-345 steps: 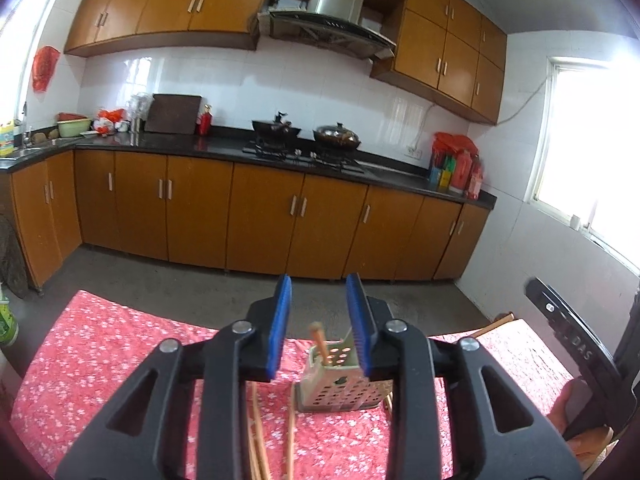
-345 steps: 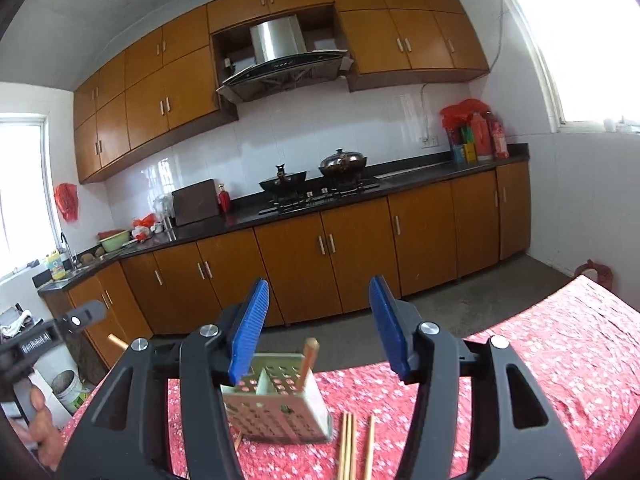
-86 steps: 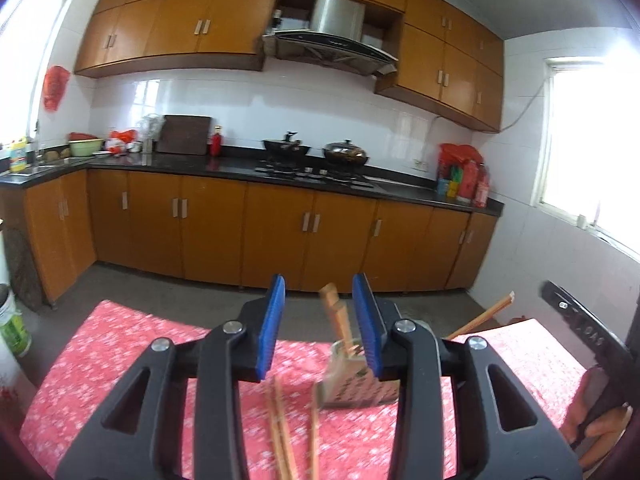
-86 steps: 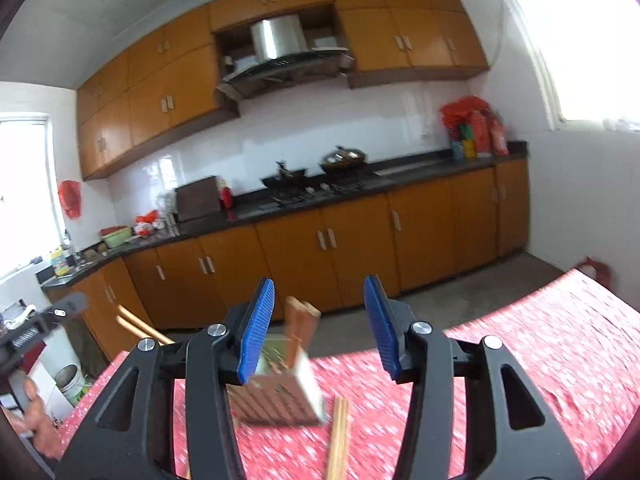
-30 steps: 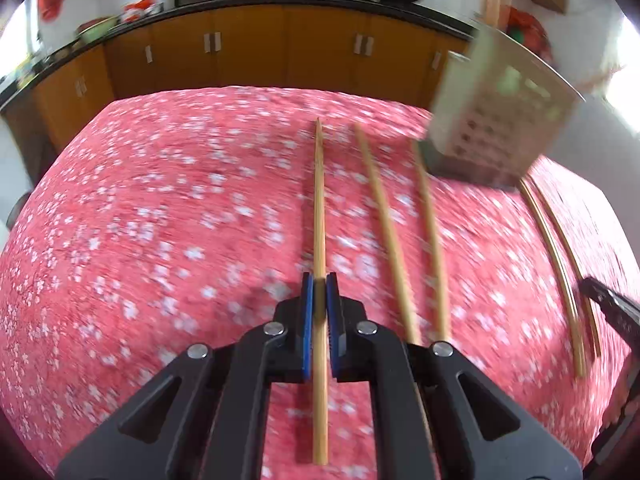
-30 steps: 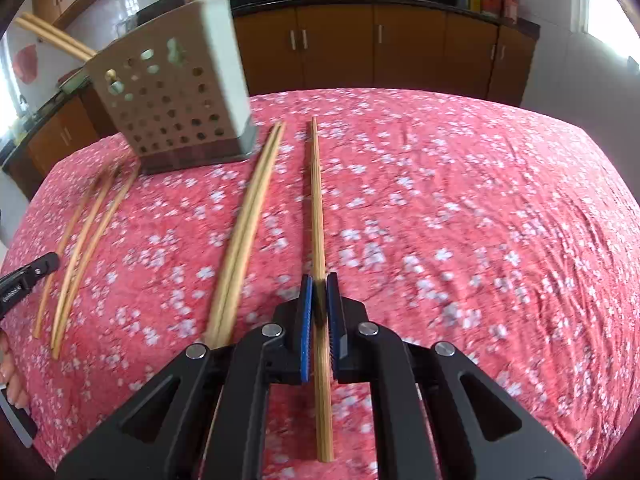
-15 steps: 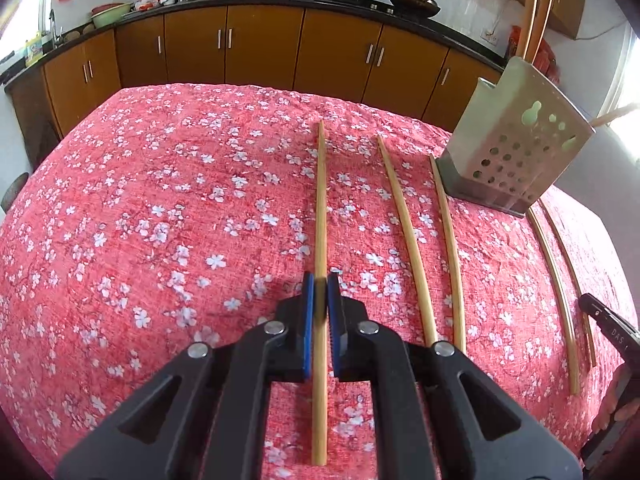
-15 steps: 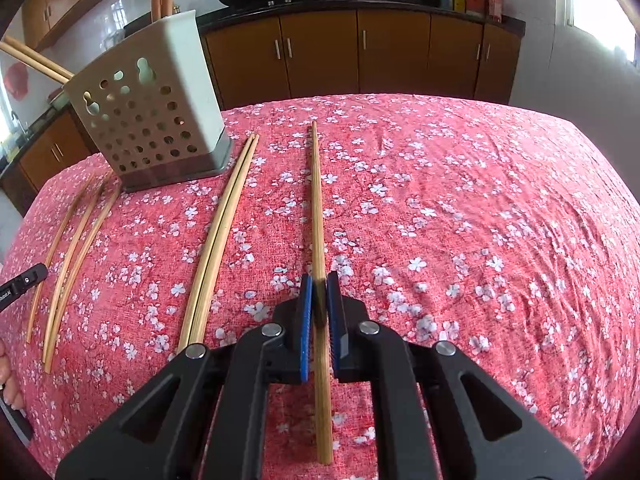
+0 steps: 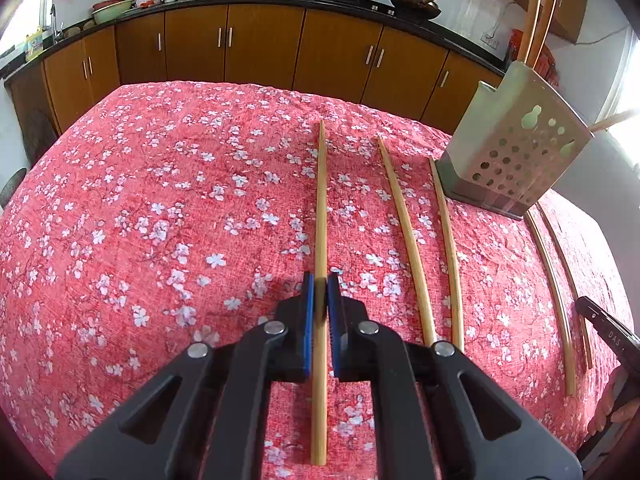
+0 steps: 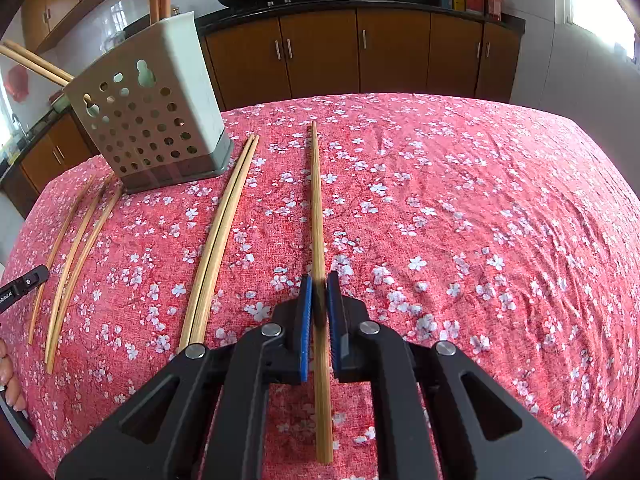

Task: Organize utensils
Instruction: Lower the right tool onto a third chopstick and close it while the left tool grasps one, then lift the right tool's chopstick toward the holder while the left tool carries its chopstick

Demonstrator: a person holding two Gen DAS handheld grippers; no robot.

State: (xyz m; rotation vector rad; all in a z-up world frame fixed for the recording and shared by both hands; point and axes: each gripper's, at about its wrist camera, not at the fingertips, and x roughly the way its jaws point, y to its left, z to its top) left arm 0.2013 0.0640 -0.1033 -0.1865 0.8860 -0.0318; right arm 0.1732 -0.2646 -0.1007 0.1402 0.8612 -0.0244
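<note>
Left gripper: blue pads closed on a chopstick, gripping it toward its near end. Stick runs straight away from the camera over the red floral cloth; whether it is lifted off the cloth, cannot tell.

Right of that stick, two more chopsticks lie side by side but apart on the cloth. Further right stands the holder, perforated, pale, upright at the far right of the table, with sticks poking out of its top. Beyond the holder, another pair lies on the cloth near the right edge, next to the tip of the right gripper.

Right gripper: pads likewise clamped on a single chopstick, held toward its near end, pointing away. To its left a pair lies touching along its length. Holder sits at far left in this view, two sticks upright in it and two leaning out to the left. Three sticks lie fanned on the cloth left of the holder, near a hand at the frame edge.

Wooden cabinets line the far wall.
</note>
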